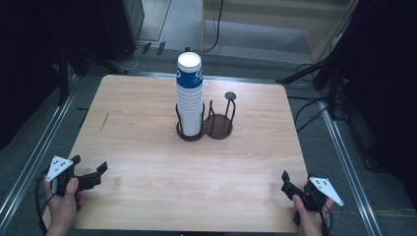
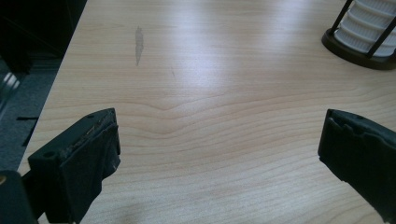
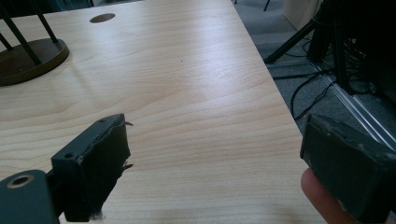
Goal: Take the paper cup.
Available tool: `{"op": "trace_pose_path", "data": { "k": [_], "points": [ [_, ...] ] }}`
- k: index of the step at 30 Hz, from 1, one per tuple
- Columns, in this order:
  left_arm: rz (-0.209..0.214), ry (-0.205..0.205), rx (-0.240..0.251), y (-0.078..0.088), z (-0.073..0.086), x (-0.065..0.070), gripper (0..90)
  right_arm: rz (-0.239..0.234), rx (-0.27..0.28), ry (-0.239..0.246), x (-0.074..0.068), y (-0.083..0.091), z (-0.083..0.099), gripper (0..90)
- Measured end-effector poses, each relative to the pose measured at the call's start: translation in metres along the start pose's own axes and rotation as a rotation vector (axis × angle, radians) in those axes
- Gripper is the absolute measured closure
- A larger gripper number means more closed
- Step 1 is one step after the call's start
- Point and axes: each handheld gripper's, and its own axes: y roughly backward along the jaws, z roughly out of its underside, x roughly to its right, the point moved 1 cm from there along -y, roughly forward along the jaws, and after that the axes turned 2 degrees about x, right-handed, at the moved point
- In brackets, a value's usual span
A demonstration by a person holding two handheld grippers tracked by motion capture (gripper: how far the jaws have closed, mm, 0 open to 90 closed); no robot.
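Note:
A tall stack of white paper cups [image 1: 190, 93], the top one with a blue band, stands in the left ring of a black wire holder [image 1: 219, 127] at the middle of the wooden table [image 1: 137, 142]. The holder's right ring is empty. My left gripper [image 1: 90, 164] rests at the table's near left corner, held in a hand, jaws open and nothing between them [image 2: 219, 154]. My right gripper [image 1: 286, 181] sits at the near right corner, also open and empty [image 3: 215, 154]. The foot of the cup stack [image 2: 369, 32] shows in the left gripper view's far right corner.
A round cable hole [image 1: 230, 96] lies in the table behind the holder. The holder's empty base [image 3: 28, 58] shows far left in the right gripper view. Stands and cables [image 1: 314, 73] crowd the floor to the right. A faint scuff [image 2: 138, 44] marks the left side of the table.

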Motion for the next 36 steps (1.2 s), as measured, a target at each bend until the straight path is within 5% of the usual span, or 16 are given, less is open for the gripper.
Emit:
{"op": "trace_pose_path", "data": {
  "k": [5, 11, 20, 29, 36],
  "points": [
    [-0.02, -0.037, -0.011, -0.002, 0.001, 0.004, 0.0, 0.004, -0.007, 0.005, -0.001, 0.0, 0.0, 7.5],
    [-0.032, -0.049, -0.025, -0.004, 0.001, 0.007, 0.0, 0.01, -0.015, 0.141, -0.017, -0.001, -0.005, 7.5],
    [-0.068, -0.1, -0.065, -0.008, 0.002, 0.013, 1.5, -0.034, 0.017, 0.101, -0.037, 0.005, -0.03, 7.5],
    [-0.06, -0.111, -0.078, -0.009, 0.002, 0.014, 1.5, -0.069, 0.021, 0.171, -0.069, 0.0, -0.05, 7.5],
    [-0.068, -0.11, -0.081, -0.01, 0.002, 0.015, 1.5, -0.093, 0.025, 0.164, -0.088, -0.007, -0.064, 7.6]
  ]
}}
